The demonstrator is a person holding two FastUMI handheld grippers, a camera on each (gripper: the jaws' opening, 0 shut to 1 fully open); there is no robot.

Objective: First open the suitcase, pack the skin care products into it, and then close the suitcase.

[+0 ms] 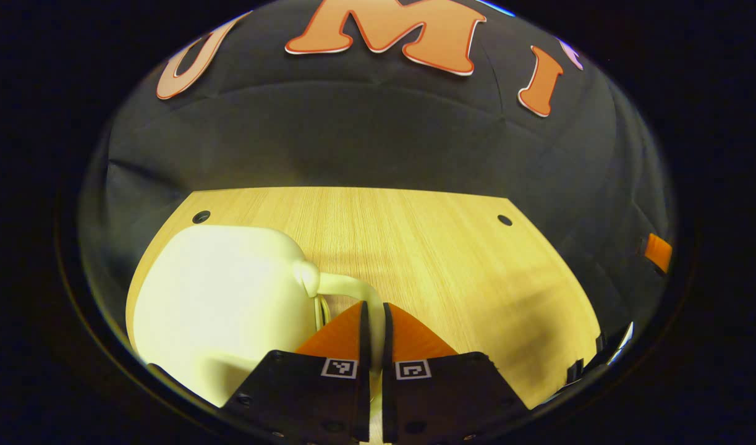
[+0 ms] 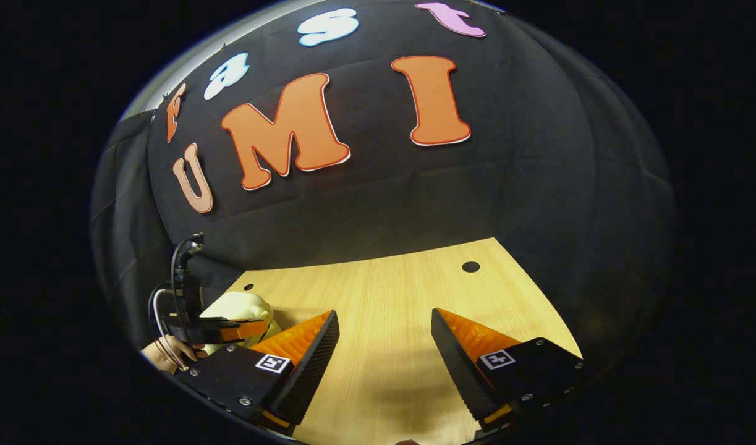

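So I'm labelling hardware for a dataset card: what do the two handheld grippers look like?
Each gripper, left and right, has two wedge-shaped fingers on black blocky bases with visible screws. Every base carries a small square black-and-white marker. The right gripper's fingers have ribbed inner faces. Seen from the right gripper view, the left gripper has black and pale cables.

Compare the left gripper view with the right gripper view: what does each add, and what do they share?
Left gripper view: the left tongs closed on the thin looped handle of the cream rounded suitcase. Right gripper view: the right tongs open above the light wooden table, plus a hand holding the left tongs. Shared: the table and the suitcase.
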